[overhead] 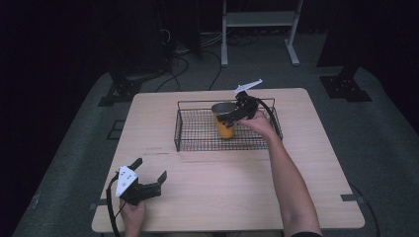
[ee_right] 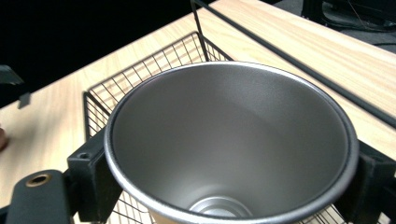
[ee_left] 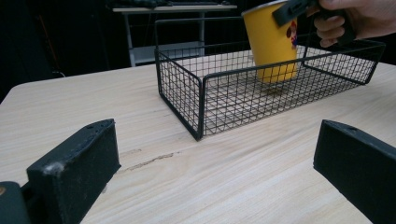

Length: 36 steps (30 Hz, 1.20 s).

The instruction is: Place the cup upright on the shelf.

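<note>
The right gripper [overhead: 228, 117] clamps the yellow cup [overhead: 225, 121] near its rim, one jaw on each side, with the cup upright inside the wire basket [overhead: 197, 140], towards the basket's far right part. In the left gripper view the cup's base seems to rest on or just above the mesh; I cannot tell which. The left gripper [overhead: 148, 176] waits with jaws spread wide and empty near the table's [overhead: 316, 163] front left corner. The likely risk is a tip-over: the cup is tall and tapered, so a sideways pull on release, or catching the basket's far rail, could topple it
</note>
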Each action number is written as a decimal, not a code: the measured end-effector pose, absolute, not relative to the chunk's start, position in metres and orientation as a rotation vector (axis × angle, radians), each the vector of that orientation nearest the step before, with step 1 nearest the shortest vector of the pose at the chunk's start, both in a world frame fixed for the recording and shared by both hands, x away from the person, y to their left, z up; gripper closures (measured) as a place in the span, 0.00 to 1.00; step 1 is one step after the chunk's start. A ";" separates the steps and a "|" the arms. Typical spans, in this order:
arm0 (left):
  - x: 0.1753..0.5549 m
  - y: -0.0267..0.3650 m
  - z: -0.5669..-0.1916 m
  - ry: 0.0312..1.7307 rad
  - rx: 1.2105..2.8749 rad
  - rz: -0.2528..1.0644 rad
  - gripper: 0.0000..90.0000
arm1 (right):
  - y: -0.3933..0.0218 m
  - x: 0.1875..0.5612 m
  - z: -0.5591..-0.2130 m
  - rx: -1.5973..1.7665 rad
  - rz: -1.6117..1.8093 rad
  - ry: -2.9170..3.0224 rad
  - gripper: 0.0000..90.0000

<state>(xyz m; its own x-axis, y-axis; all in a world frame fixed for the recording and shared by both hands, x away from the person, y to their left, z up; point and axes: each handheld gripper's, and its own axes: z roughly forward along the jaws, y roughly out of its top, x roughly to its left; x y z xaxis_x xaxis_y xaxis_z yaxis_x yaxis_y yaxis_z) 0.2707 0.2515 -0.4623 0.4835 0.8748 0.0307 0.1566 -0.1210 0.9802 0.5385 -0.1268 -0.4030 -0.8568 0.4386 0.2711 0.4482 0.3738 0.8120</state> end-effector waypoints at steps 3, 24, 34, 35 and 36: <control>0.271 0.252 -0.462 0.915 1.594 0.791 0.00 | -0.127 0.539 -0.406 -0.845 -1.527 -2.595 0.13; 0.271 0.252 -0.462 0.915 1.590 0.789 0.00 | -0.120 0.540 -0.416 -0.813 -1.510 -2.638 0.13; 0.271 0.251 -0.462 0.914 1.593 0.792 0.00 | -0.122 0.534 -0.416 -0.797 -1.505 -2.664 0.12; 0.271 0.251 -0.462 0.914 1.595 0.793 0.00 | -0.125 0.533 -0.417 -0.805 -1.511 -2.657 0.12; 0.271 0.251 -0.462 0.914 1.595 0.792 0.00 | -0.125 0.533 -0.417 -0.804 -1.506 -2.662 0.11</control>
